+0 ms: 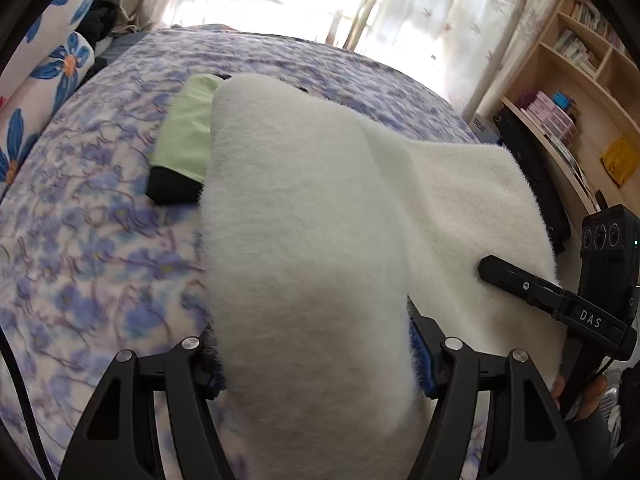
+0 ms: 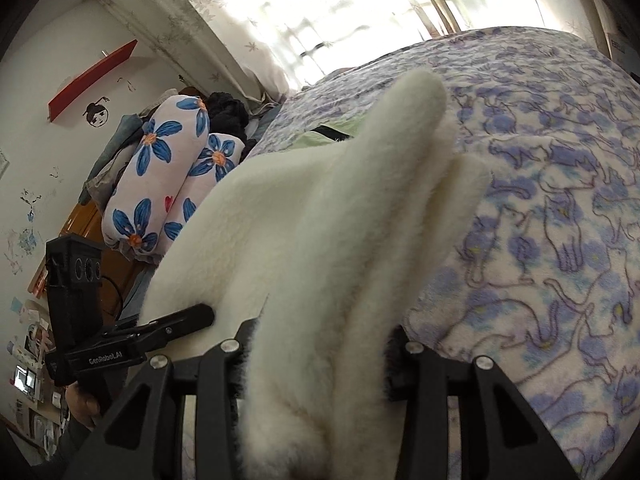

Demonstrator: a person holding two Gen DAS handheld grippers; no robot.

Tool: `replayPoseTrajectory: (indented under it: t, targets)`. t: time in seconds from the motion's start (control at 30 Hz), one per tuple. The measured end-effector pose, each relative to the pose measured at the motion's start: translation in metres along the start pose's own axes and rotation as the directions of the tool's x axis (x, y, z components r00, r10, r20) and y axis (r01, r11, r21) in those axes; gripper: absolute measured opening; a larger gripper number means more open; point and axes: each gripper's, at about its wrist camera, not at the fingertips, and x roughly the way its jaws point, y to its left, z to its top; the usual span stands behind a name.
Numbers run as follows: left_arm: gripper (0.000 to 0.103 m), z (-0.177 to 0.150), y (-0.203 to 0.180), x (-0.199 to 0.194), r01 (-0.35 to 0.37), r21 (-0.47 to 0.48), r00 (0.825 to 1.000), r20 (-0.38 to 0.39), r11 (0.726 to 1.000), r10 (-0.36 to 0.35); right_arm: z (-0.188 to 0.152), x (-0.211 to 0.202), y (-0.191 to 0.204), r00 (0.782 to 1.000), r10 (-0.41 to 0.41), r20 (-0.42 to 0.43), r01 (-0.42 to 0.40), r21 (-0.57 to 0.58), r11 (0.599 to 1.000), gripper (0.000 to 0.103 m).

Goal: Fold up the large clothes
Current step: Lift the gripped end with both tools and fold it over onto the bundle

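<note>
Sunlit bedroom, and you are working over a bed with a fleece blanket printed with purple cats and flowers [image 2: 560, 208], which serves as the folding surface. Nearest to you, your left gripper [image 1: 316, 364] is clamped on a thick fold of the white fluffy fleece garment [image 1: 304, 220], the pile bulging out between its two black fingers. Your right gripper [image 2: 320, 344] pinches the same garment farther along the near edge, with several layers bunched between its fingers. Holding two points on one edge like this lets you carry the cloth as a straight line, so the fold should land square, I judge. The garment looks dense and soft, cream-white, with a raised ridge running away from each grip; most of it seems lifted or draped rather than lying flat on the bed. Just beyond it, partly covered by its far end, lies a pale green folded cloth with a black edge [image 1: 184, 140]. Farther left, two white bolsters with blue flowers [image 2: 160, 184] rest against the wall, and a wooden bookshelf [image 1: 580, 80] stands far right.
</note>
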Motion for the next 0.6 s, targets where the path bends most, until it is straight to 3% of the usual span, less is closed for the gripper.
replayPoseTrajectory:
  t: [0.27,0.43,0.6]
  targets:
    - [0.068,0.108,0.066,0.014,-0.032,0.052,0.999,0.043,0.998,0.029,0.084,0.073,0.02,0.998,0.035,0.048,-0.036,0.012,0.999,0.04]
    - [0.068,0.183,0.106,0.066,-0.04,0.094,0.998,0.046,0.995,0.036,0.139,0.137,0.002,0.995,0.027,0.093,-0.028,0.013,1.0,0.04]
    - [0.068,0.238,0.148,0.133,-0.054,0.116,0.998,0.027,0.992,0.052,0.173,0.209,-0.032,0.993,0.036,0.113,-0.043,0.061,0.997,0.04]
